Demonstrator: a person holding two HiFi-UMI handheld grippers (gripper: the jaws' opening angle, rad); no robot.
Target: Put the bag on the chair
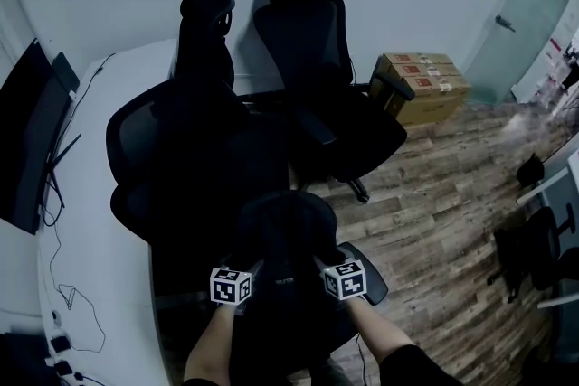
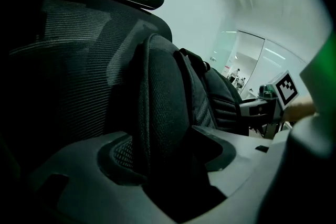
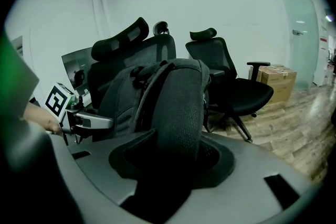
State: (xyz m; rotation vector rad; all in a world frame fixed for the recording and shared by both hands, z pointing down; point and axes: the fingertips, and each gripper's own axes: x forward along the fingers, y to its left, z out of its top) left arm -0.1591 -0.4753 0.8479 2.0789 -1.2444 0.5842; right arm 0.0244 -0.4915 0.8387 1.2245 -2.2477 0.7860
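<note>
My left gripper (image 2: 167, 159) has its jaws apart, with a padded, mesh-faced shoulder strap (image 2: 163, 92) loose between them. My right gripper (image 3: 170, 157) is likewise open about the other strap (image 3: 181, 107). The black fabric bag (image 1: 285, 226) stands upright before the mesh backrest of the nearest chair (image 1: 136, 140).

Dim, bluish cast; fisheye warp, dark edges, foregrnd blurry.

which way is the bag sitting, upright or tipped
Upright: in the right gripper view the bag stands tall, its strap running top to bottom.
</note>
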